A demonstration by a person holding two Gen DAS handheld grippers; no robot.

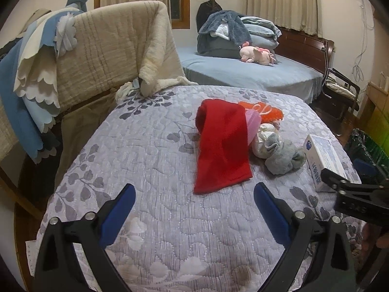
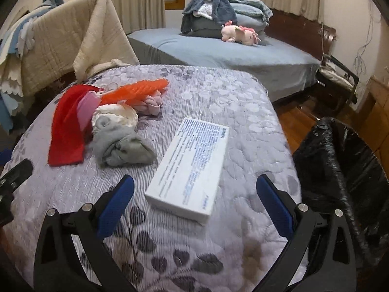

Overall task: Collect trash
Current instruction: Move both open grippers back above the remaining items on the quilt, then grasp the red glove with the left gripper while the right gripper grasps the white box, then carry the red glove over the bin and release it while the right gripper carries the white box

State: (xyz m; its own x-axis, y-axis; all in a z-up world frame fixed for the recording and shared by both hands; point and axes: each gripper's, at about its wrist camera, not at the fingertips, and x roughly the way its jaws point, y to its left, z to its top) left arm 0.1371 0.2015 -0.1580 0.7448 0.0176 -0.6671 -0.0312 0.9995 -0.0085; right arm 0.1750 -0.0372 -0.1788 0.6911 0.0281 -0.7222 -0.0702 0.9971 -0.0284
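A flat white box [image 2: 190,166] with blue print lies on the grey quilted bed [image 2: 218,102]; in the left wrist view the box [image 1: 324,160] sits at the bed's right edge. My right gripper [image 2: 194,187] is open, its blue fingers either side of the box's near end, just short of it. A black-lined trash bin [image 2: 340,165] stands to the right of the bed. My left gripper [image 1: 194,194] is open above bare quilt, just in front of a red cloth [image 1: 222,146]. Beside that cloth lie a grey sock bundle [image 1: 283,157], a cream bundle [image 2: 114,116] and an orange item [image 2: 138,91].
A beige blanket [image 1: 114,48] drapes over a frame at the left. A second bed with a blue sheet [image 1: 243,73], folded bedding and a pink plush toy [image 1: 257,54] stands behind. Wooden floor [image 2: 296,121] and a chair [image 2: 338,75] are at the right.
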